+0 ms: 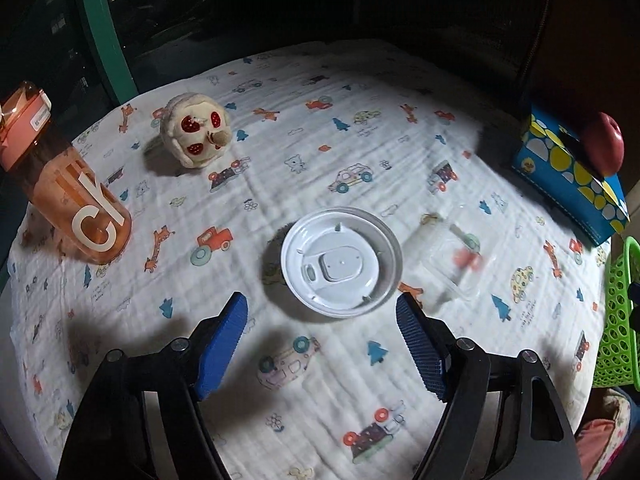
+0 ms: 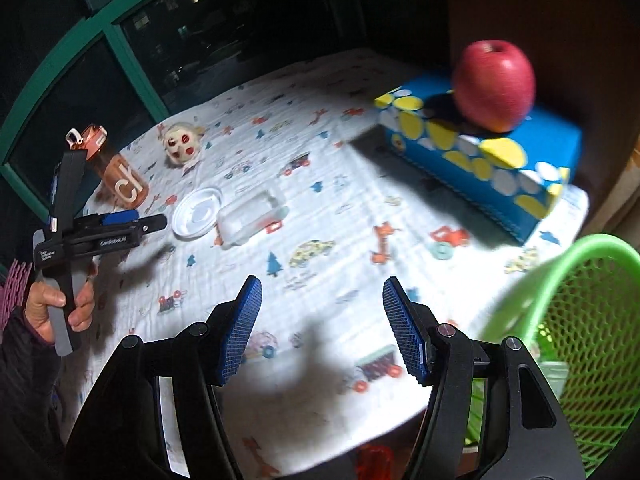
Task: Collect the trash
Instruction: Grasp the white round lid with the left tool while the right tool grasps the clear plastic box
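While your left gripper (image 1: 322,312) hung over the table with its blue pads (image 1: 222,344) spread wide and nothing between them, the white plastic lid (image 1: 341,261) lay just ahead of the fingertips, flat on the patterned cloth (image 1: 280,128), untouched. Your right gripper (image 2: 322,296) stood about half open, also empty, with only bare cloth showing between its jaws. Just beside the lid, on its right, sat a clear plastic container (image 1: 460,264), blurred in both views, so you could not tell whether it was upright or what it held. Near your right gripper, at the table's right edge, stood the green mesh basket (image 2: 592,320); something pale lay in its bottom, too indistinct to name. Farther out on that side a blue box with yellow and white dots (image 2: 492,160) rested on the cloth, and a red apple (image 2: 495,84) sat on top of it. Across the table, well apart from the lid, an orange water bottle (image 1: 68,184) stood on the left, and a cream plush toy with red patches (image 1: 196,132) lay behind it toward the far edge. From the right wrist view your left hand (image 2: 60,304) showed wrapped around its gripper's handle, in a dark sleeve (image 2: 24,360).
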{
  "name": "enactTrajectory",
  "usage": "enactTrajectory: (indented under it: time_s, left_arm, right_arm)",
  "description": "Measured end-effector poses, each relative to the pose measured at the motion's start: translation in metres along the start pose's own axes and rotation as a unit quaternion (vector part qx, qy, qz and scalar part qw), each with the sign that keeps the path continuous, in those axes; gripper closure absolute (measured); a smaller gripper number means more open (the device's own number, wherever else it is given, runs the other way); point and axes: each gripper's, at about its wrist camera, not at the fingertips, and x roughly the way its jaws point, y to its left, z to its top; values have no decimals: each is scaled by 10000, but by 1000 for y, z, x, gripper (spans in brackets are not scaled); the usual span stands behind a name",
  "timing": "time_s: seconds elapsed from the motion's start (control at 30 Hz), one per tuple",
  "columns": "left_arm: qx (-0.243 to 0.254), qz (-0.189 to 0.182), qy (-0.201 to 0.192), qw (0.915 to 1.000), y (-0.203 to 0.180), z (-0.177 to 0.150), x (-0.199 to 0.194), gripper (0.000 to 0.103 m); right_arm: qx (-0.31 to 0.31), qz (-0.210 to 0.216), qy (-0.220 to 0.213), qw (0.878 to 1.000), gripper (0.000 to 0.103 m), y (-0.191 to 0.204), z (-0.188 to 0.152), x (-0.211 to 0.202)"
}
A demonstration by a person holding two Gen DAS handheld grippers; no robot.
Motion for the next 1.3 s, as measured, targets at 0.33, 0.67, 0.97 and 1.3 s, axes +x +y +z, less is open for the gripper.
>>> enactTrajectory:
  time_s: [0.33, 0.67, 0.97, 1.3]
  left_arm:
    - [-503, -344, 330, 9976, 39, 19, 52, 48]
    - [-681, -772, 467, 9936, 51, 12, 73, 72]
    - [-677, -1004, 431, 9917, 50, 7, 66, 89]
    - [-851, -1146, 495, 9885, 53, -2, 62, 89]
  right_arm:
    - [439, 410, 735, 9955, 40, 32, 29, 66]
    - [1234, 520, 1238, 9832, 40, 42, 69, 125]
    - [1946, 319, 1403, 9703, 39, 41, 95, 161]
    - [1680, -138, 1716, 9706, 39, 63, 97, 189]
